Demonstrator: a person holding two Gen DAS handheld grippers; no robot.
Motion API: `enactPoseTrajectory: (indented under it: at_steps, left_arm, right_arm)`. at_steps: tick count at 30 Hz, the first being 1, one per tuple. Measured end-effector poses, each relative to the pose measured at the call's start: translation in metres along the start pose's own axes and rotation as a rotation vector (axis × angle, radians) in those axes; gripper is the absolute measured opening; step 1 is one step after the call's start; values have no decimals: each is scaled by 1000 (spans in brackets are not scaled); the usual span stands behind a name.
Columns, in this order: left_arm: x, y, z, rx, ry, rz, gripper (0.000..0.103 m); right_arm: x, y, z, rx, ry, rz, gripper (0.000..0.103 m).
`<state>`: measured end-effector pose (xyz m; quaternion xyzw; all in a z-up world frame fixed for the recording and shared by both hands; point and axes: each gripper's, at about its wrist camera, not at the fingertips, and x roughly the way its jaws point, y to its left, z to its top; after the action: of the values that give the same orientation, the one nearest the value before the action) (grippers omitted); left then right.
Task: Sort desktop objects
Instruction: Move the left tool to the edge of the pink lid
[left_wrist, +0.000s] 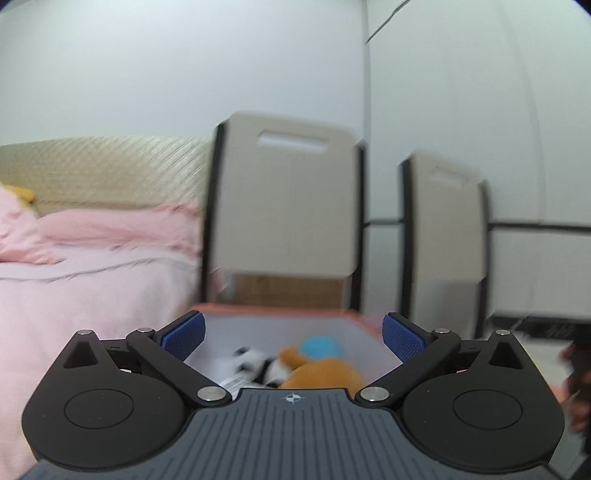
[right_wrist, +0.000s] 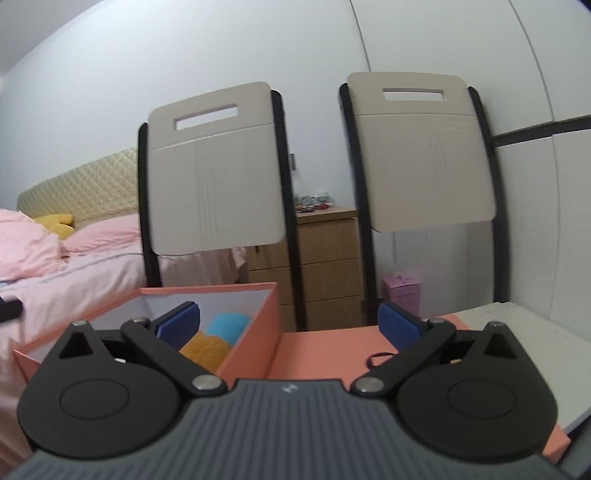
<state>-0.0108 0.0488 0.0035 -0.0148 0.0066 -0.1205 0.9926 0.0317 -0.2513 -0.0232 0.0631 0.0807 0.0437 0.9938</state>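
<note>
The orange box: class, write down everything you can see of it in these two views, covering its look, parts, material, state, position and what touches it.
The orange box is an open, lidless rectangular container, salmon-orange outside and white inside, seemingly stiff cardboard. It sits upright beside a flat piece of the same orange, possibly its lid. Inside lie soft toys: an orange plush, a light blue plush and a black-and-white plush. Both hand-held grippers, left and right, are open and empty. The left view is blurred.
</note>
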Motion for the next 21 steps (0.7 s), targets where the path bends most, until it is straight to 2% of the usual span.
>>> enactPoseTrajectory:
  at_steps: [2,5,6,9,14,16,21]
  left_arm:
    - [-1,-14,-3,75,-23,-17,103]
    - [4,-29,-2,18,101,-63,103]
    - [6,-34,-1,-34,151,-78,103]
    - [13,-58,-1,-102,281,-95,103]
    - [26,-89,-17,-172,401,-65,103]
    - [32,-88,-26,-269,444,-57,103]
    - [38,-69,-69,-685,519,-67,101]
  right_arm:
    - [-2,-3,-1,1,-2,-8,103]
    - [-8,-8,1,14,-46,1,103]
    - [-10,-10,1,19,-61,2,103]
    - [-14,-13,1,46,-79,-5,103]
    - [-20,-17,2,49,-81,10,103]
    - [-23,-18,3,45,-82,22,103]
    - [-34,-34,7,74,-72,44,103]
